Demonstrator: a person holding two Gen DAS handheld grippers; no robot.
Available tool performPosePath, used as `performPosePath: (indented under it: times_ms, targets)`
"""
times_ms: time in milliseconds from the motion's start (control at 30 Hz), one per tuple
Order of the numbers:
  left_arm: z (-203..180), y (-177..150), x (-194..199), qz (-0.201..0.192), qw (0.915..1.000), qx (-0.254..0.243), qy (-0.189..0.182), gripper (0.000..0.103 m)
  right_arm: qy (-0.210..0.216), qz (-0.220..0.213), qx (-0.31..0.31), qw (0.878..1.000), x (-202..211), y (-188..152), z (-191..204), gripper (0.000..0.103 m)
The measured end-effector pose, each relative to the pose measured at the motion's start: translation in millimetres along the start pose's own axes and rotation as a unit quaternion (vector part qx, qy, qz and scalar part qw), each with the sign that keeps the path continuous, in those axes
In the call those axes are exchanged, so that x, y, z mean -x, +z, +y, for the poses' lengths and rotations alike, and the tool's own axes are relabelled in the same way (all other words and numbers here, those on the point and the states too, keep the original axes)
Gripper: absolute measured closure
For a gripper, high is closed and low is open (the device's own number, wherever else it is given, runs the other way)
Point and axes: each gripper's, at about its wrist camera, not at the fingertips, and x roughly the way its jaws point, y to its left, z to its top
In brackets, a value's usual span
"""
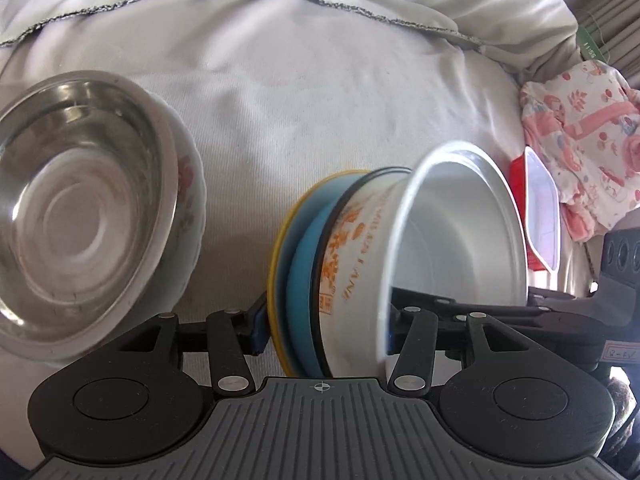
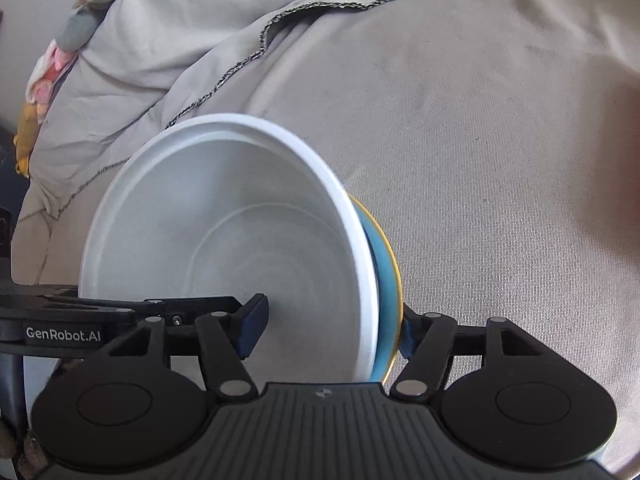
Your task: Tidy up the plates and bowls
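Observation:
A white bowl with orange lettering (image 1: pixel 360 240) sits nested in a blue bowl with a yellow rim (image 1: pixel 298 264) on the pale bedcloth. My left gripper (image 1: pixel 324 330) straddles one wall of this stack. Its blue left pad (image 1: pixel 258 328) is just outside the yellow rim, and its other finger is hidden behind the white rim. My right gripper (image 2: pixel 330 332) straddles the opposite wall and stands open. Its left pad (image 2: pixel 252 328) hangs free inside the white bowl (image 2: pixel 224 248), and its right finger sits outside the yellow rim (image 2: pixel 394 280).
A steel bowl (image 1: pixel 76 200) rests on a floral plate (image 1: pixel 188 184) to the left of the stack. A red container with a white inside (image 1: pixel 536 216) and a pink patterned cloth (image 1: pixel 588 132) lie at the right. Rumpled bedcloth (image 2: pixel 480 140) surrounds everything.

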Motion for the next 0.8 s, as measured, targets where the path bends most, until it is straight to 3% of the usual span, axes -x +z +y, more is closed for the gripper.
performPosePath:
  times_ms: [167,333,567,800]
  targets:
    - [5.7,-1.1,-3.1,0.011,0.9998,0.005,-0.015,0.047,0.019,0.010,-0.014,1.000,0.0,-4.3,-6.0,0.038]
    - [26.5,-7.4,-3.6,0.021,0.9980,0.043,-0.041,0.047,0.014,0.007,0.009,1.000,0.0,-10.1,8.2,0.038]
    - [43.9,-21.6,15.0,0.011,0.9978,0.061,-0.024,0.047,0.042,0.034,0.014,0.998,-14.7,-4.7,24.8,0.037]
    - [40.9,-23.4,15.7,-0.006,0.9980,0.056,-0.029,0.042,0.021,0.037,0.040,0.998,-15.4,-7.5,30.8,0.036]
